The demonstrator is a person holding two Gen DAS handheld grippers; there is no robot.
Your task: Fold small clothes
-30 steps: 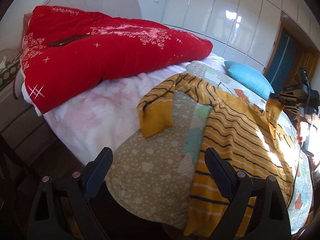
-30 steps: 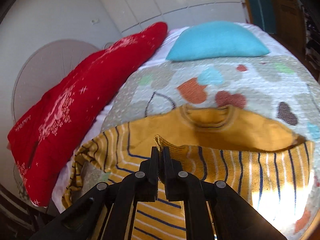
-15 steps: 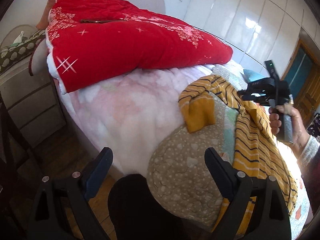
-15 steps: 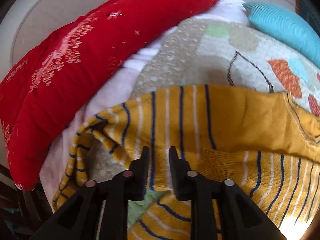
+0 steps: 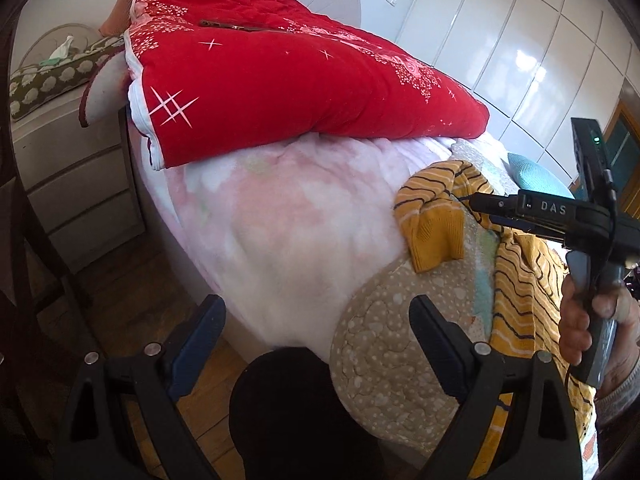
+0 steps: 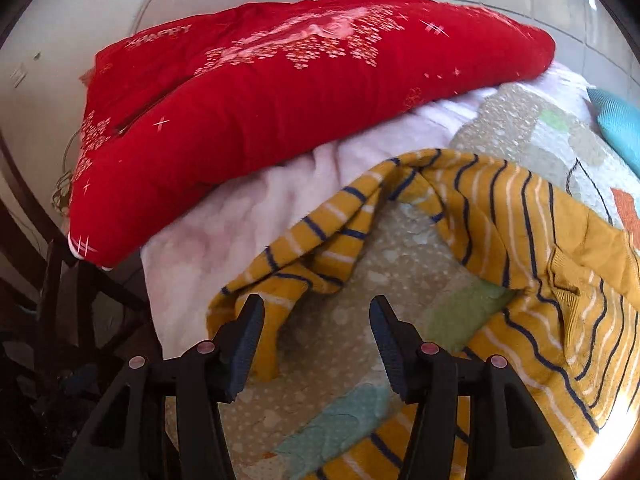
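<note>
The jaws of the right gripper (image 6: 316, 336) are spread wide and nothing is held between them; they are poised just above the loose left sleeve (image 6: 304, 252) of the yellow striped sweater (image 6: 532, 264), whose plain cuff (image 6: 268, 344) lies beside the left-hand finger. The jaws of the left gripper (image 5: 318, 338) are likewise held fully apart and empty, well back from the garment, near the edge of the dotted quilt (image 5: 384, 344).

The sweater is spread on the quilt, beside the pink blanket (image 5: 280, 220) and the red duvet (image 5: 300, 80). One sleeve appears to have been laid across the body, its cuff resting on the stripes (image 6: 564, 280). The other sleeve is still rumpled and unfolded, and the body has not been doubled over, so the fold is judged to be at an early stage.

Compared with one second ago, the right jaws, then clamped on a sleeve cuff, have been opened and that cuff released. The gripper has been carried across to the opposite sleeve. The left gripper has been swung outward, so that more floor is seen.
</note>
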